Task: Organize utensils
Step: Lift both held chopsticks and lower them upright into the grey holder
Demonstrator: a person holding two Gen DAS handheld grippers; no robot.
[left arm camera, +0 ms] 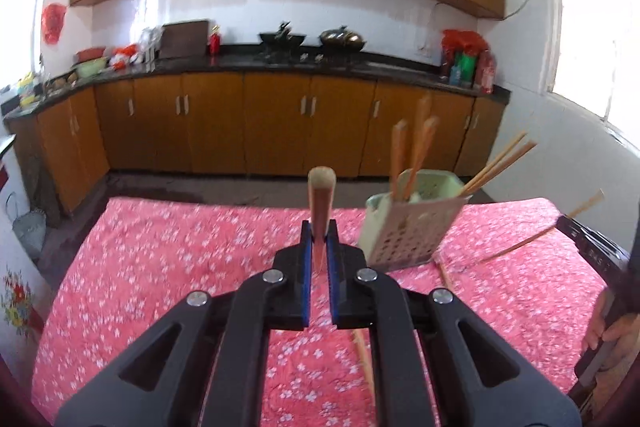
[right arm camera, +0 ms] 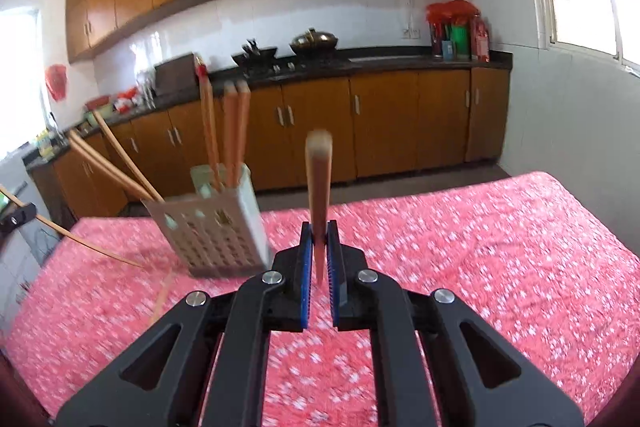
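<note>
Showing only leftward — person's hand (left arm camera: 612,319)

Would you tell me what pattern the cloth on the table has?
The tablecloth is pink-red with small white flowers, sharpest in the left wrist view.

Two grippers, left gripper (left arm camera: 319,233) and right gripper (right arm camera: 319,233), each clamping one chopstick; one perforated holder (right arm camera: 218,227); three thick sticks (right arm camera: 230,135) upright in it, two thin ones (left arm camera: 500,163) leaning out; two loose chopsticks on tablecloth (left arm camera: 140,267)

bright window (left arm camera: 592,35) glare, motion blur, fisheye-bent dark edges
</note>
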